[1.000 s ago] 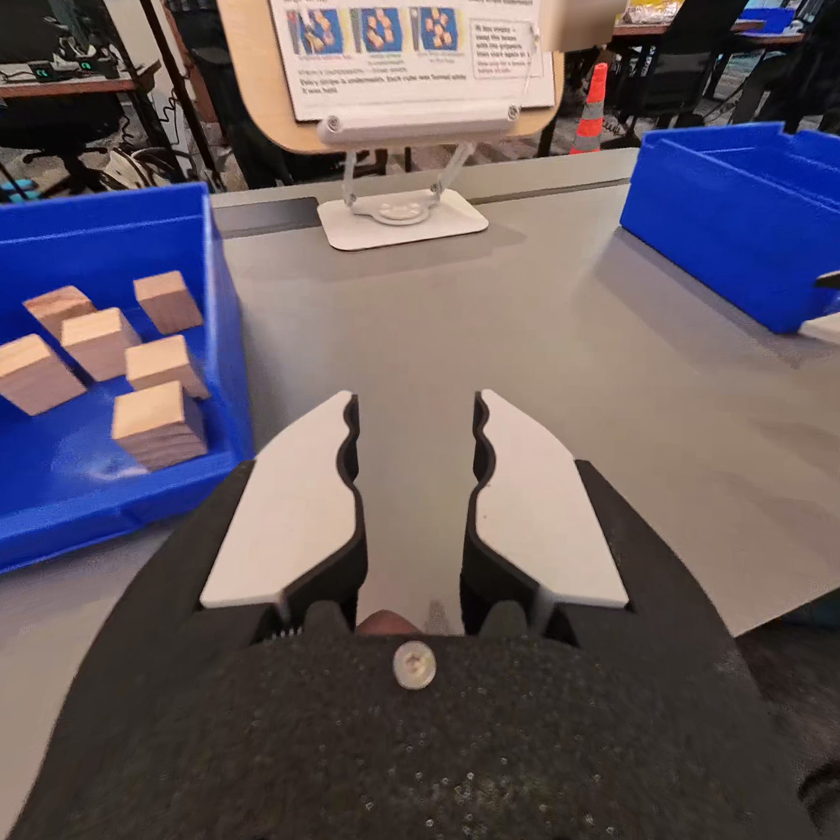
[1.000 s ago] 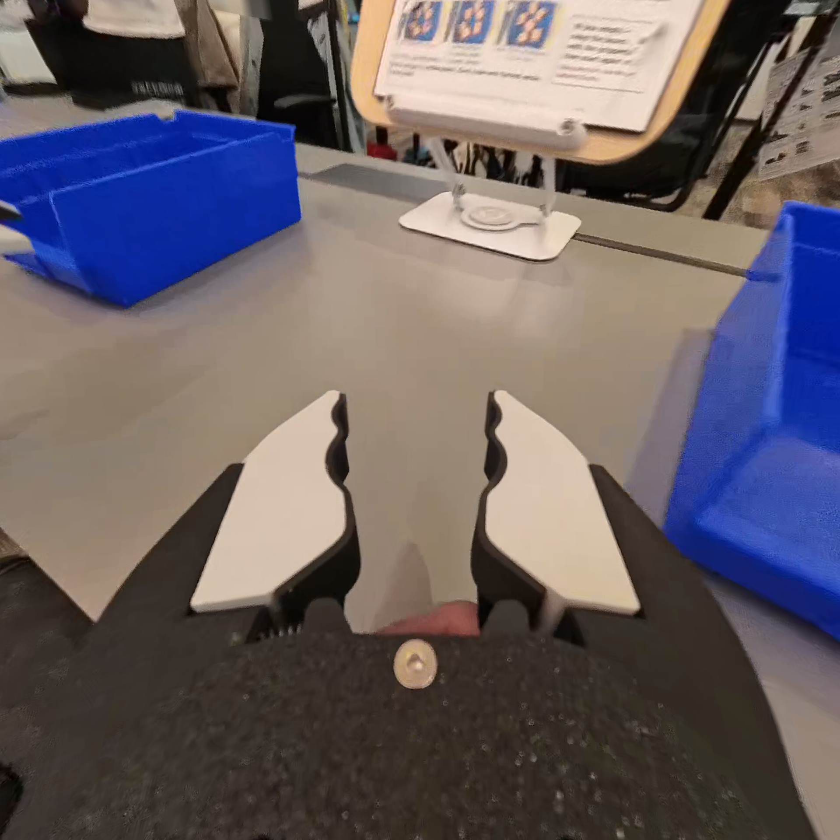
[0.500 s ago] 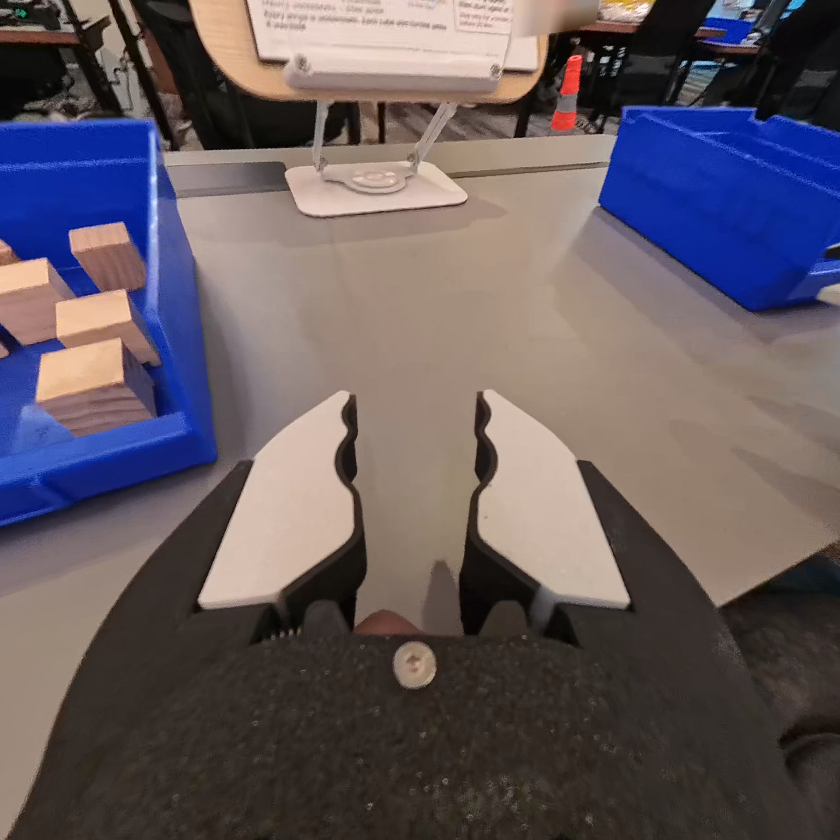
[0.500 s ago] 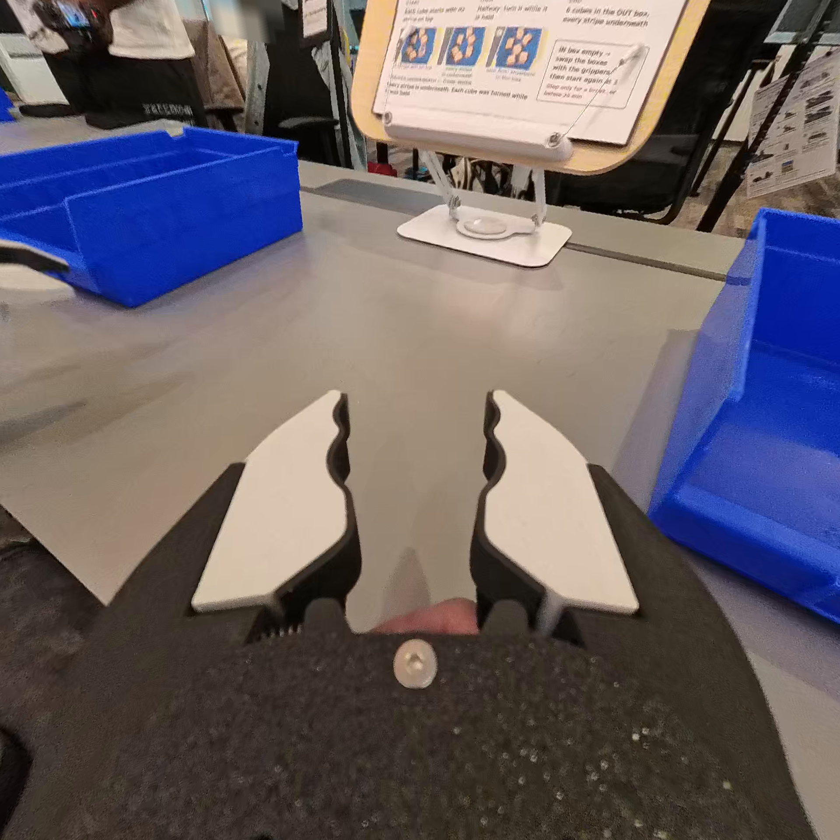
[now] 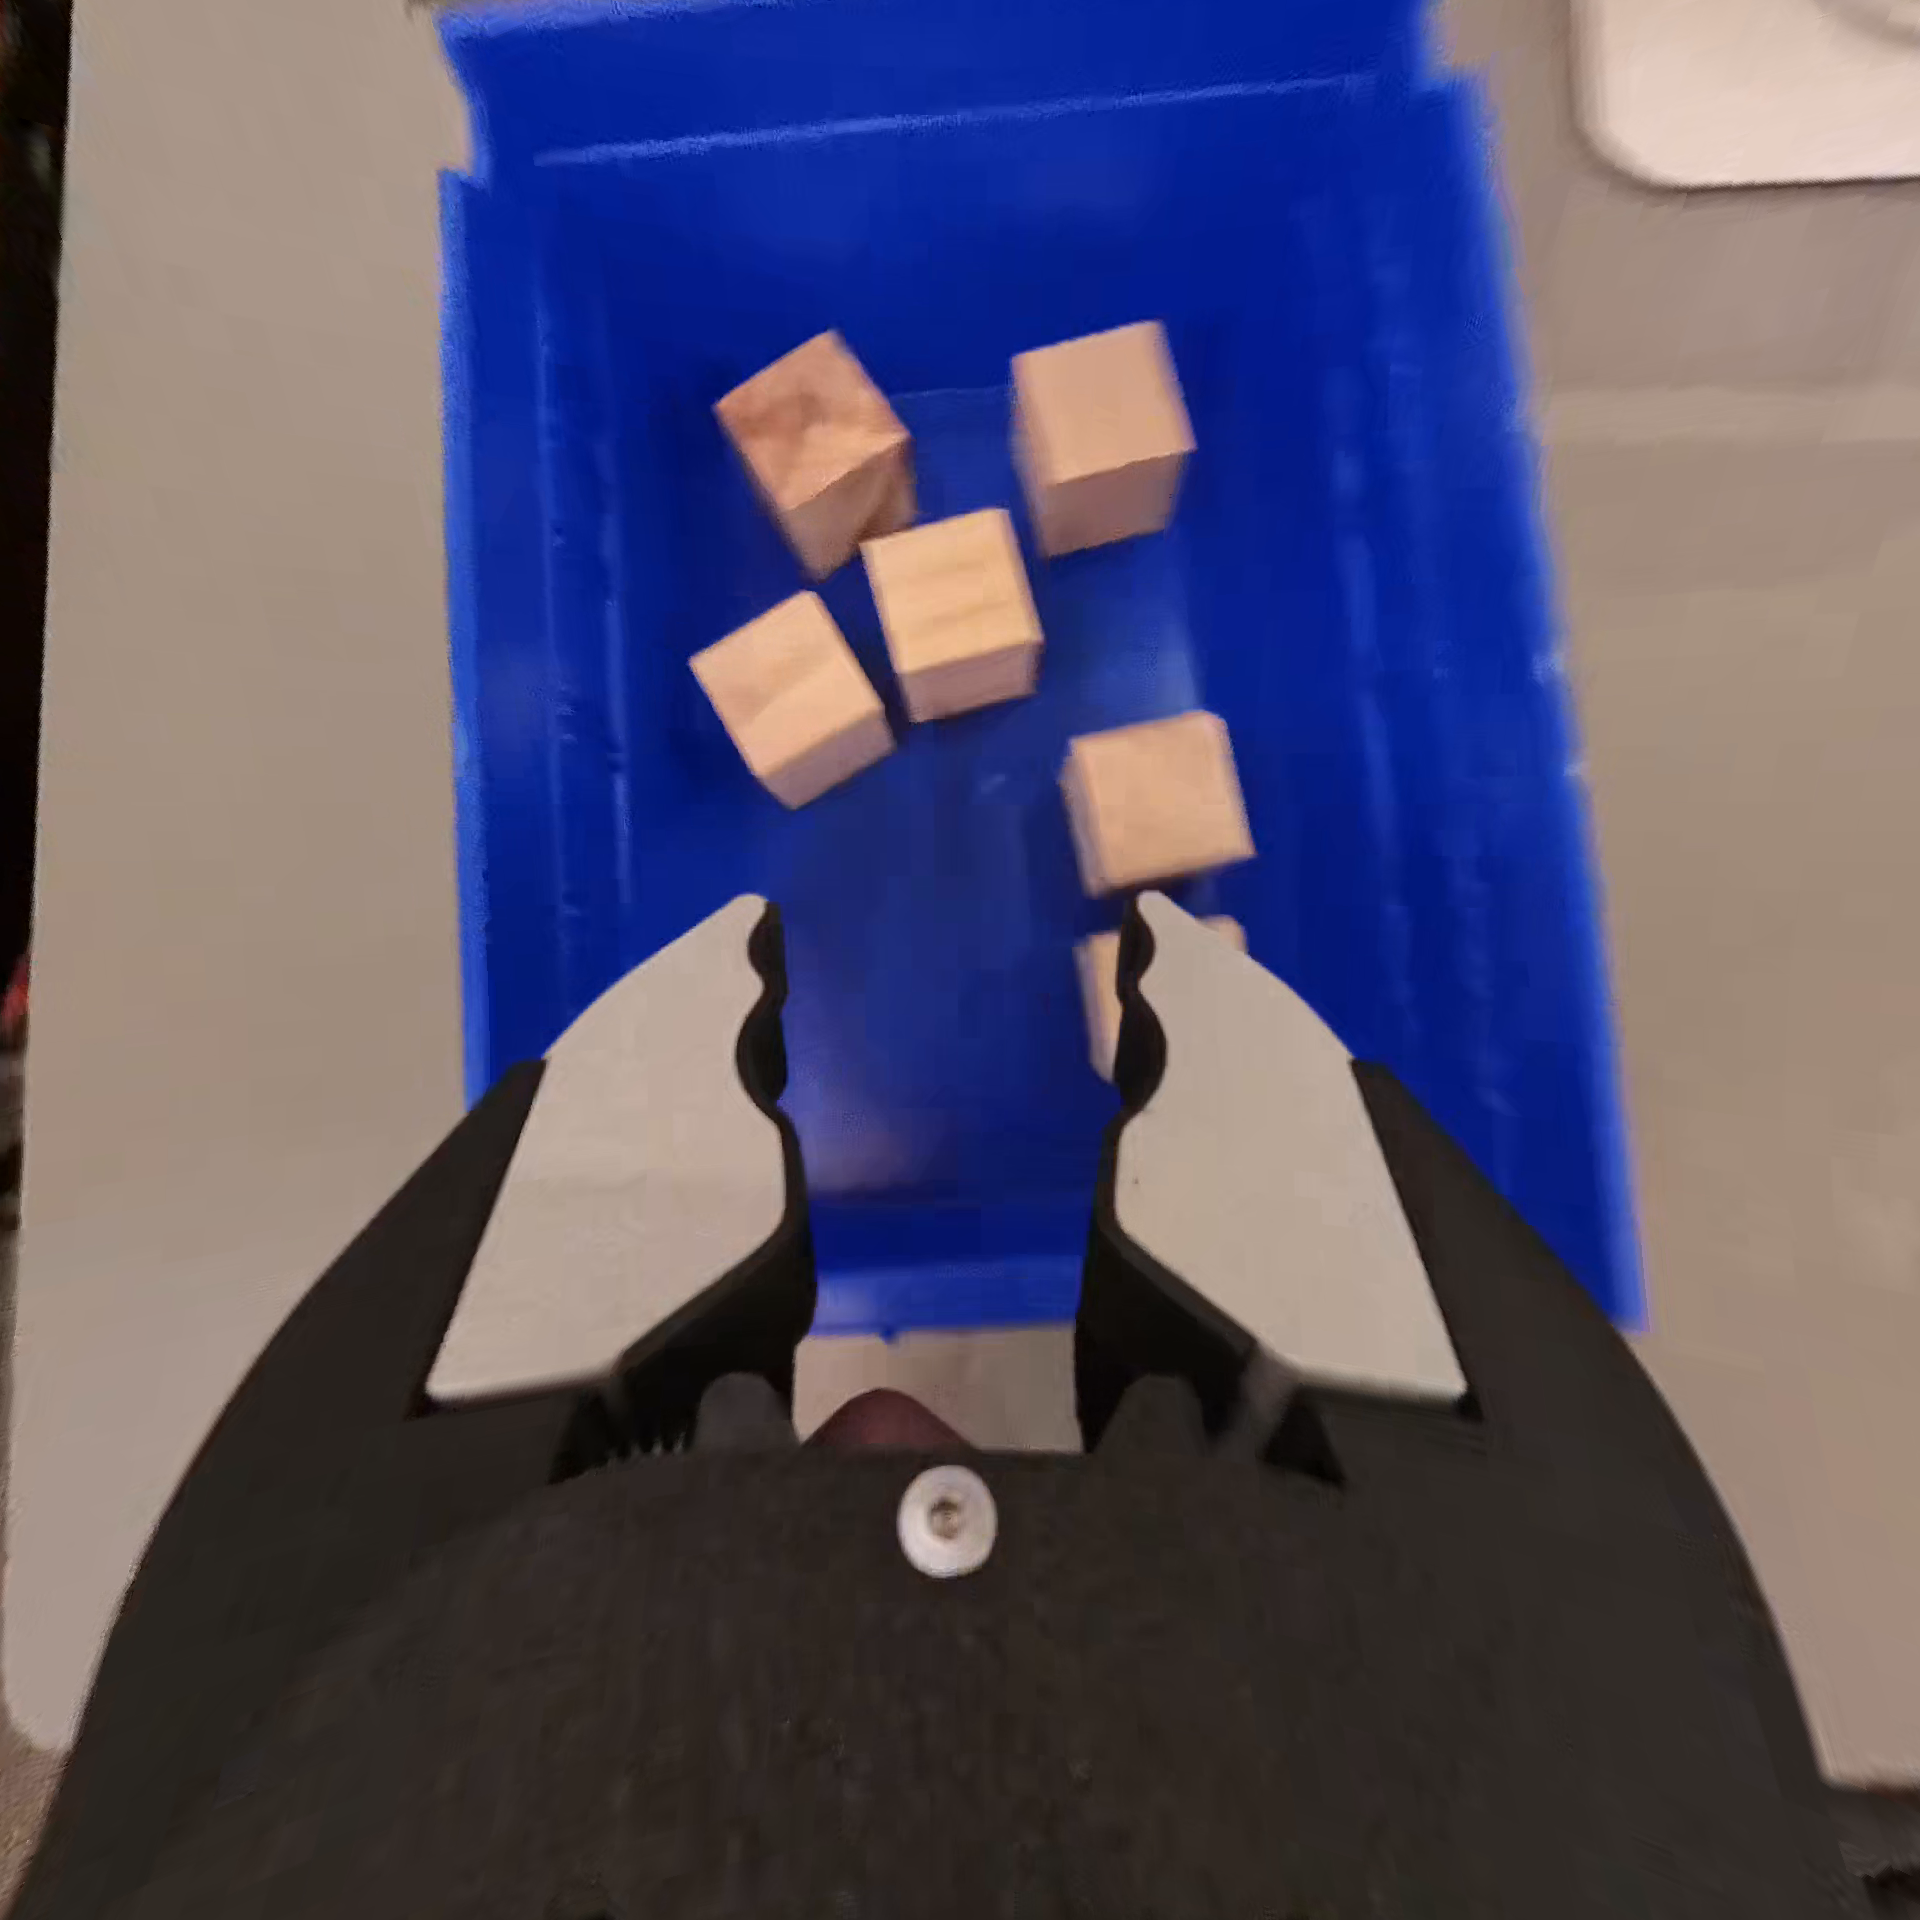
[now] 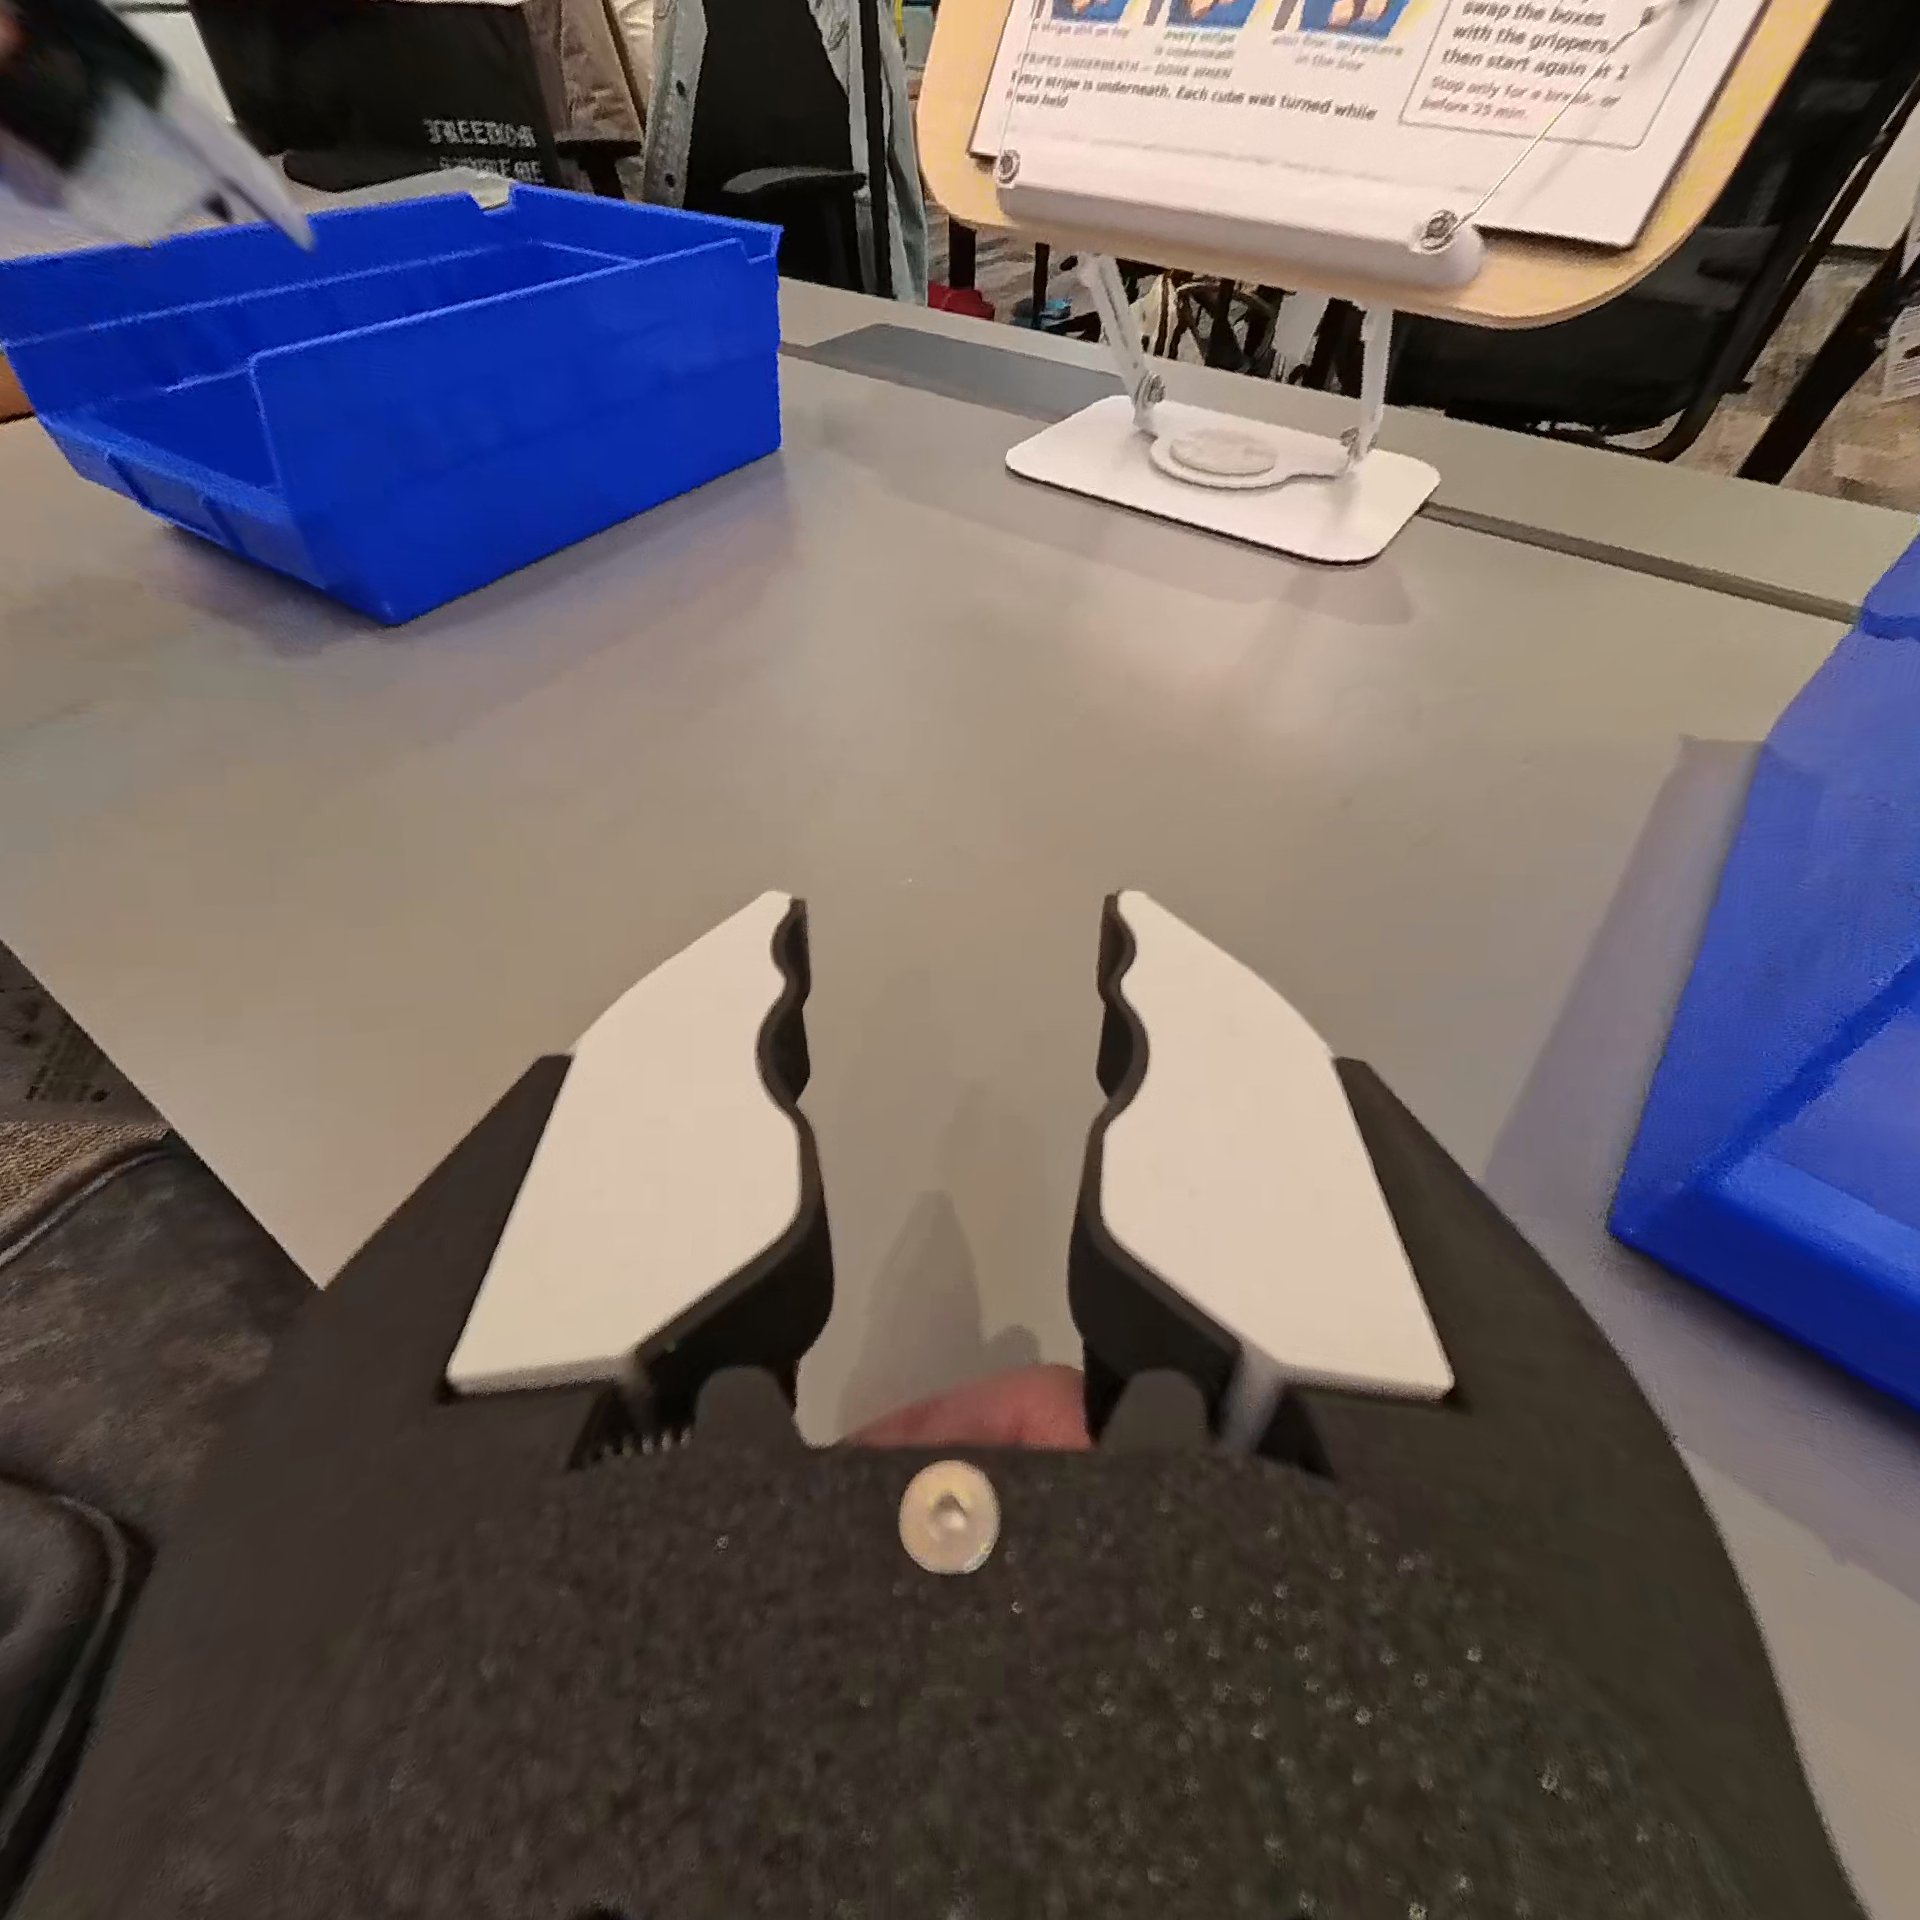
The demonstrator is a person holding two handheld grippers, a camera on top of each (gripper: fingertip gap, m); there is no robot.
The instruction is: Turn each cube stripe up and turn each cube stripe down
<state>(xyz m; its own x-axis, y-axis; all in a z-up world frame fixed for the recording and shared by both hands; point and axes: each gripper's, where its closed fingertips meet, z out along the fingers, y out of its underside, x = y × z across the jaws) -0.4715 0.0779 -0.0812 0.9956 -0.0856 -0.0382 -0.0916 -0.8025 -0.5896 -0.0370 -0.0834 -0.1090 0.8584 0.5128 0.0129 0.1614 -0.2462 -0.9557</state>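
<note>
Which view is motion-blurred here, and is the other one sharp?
Left wrist view: smeared, the blue plastic bin edges and pale wooden cubes soft, no stripe discernible. Right wrist view: mostly crisp on the grey table, with only the far left tongs streaked at top left.

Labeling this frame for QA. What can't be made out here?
- Stripes: left wrist view is motion-blurred; no stripe shows on any cube.
- Sixth cube: mostly hidden behind the left tool's finger.
- Left bin contents: hidden by its wall in right wrist view.
- Right bin: cut off by the frame edge.
- Right tool: open, holding nothing.
</note>
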